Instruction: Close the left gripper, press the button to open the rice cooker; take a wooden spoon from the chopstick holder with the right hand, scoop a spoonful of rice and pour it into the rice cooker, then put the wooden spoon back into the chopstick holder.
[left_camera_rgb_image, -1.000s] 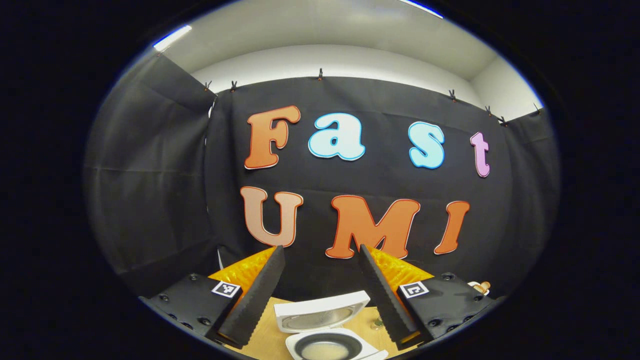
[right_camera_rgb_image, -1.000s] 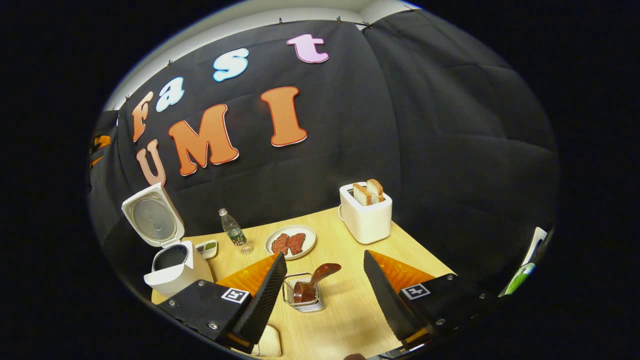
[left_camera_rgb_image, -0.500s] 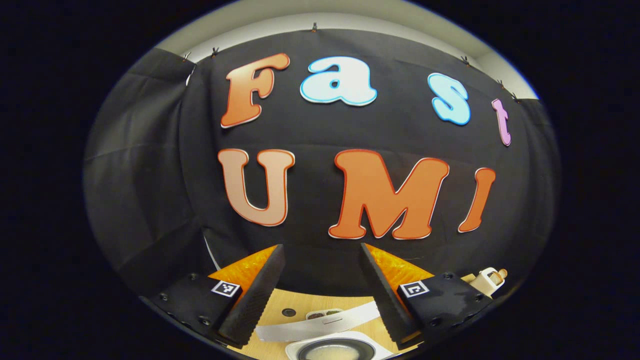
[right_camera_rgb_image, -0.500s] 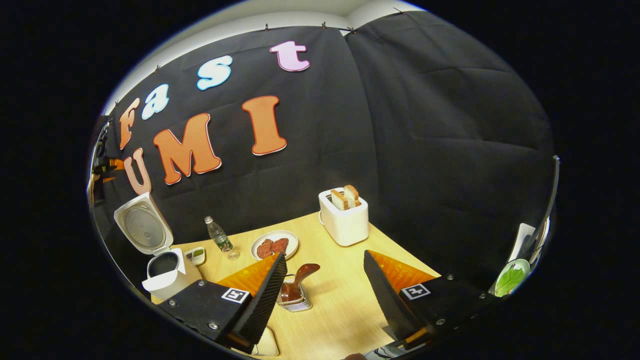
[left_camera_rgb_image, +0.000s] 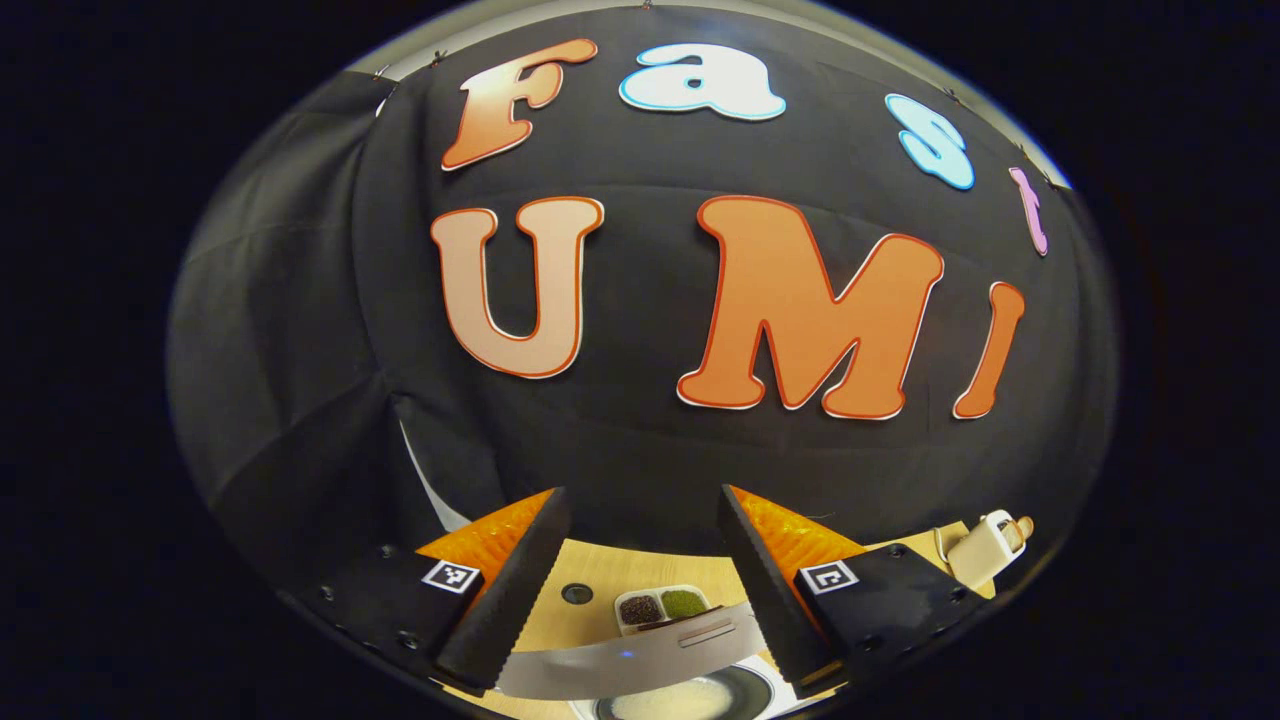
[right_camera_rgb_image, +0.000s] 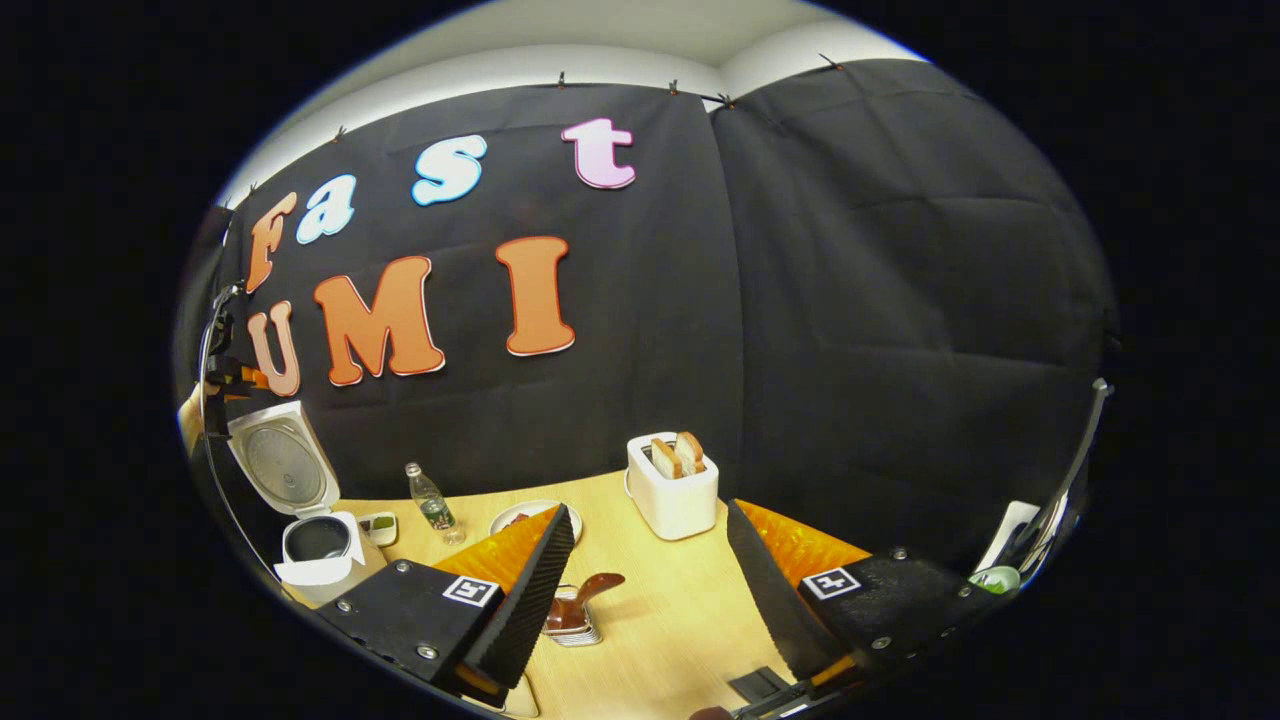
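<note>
Both grippers are spread wide and empty: the left (left_camera_rgb_image: 640, 580) hangs above the cooker (left_camera_rgb_image: 680, 690), lid up, and the spoon (right_camera_rgb_image: 585, 592) stands in its holder (right_camera_rgb_image: 568, 622) just ahead of the right (right_camera_rgb_image: 645, 590).

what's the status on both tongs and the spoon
Left tongs open above the open rice cooker. Right tongs open, empty. Wooden spoon in chopstick holder. Nothing in the way.
</note>
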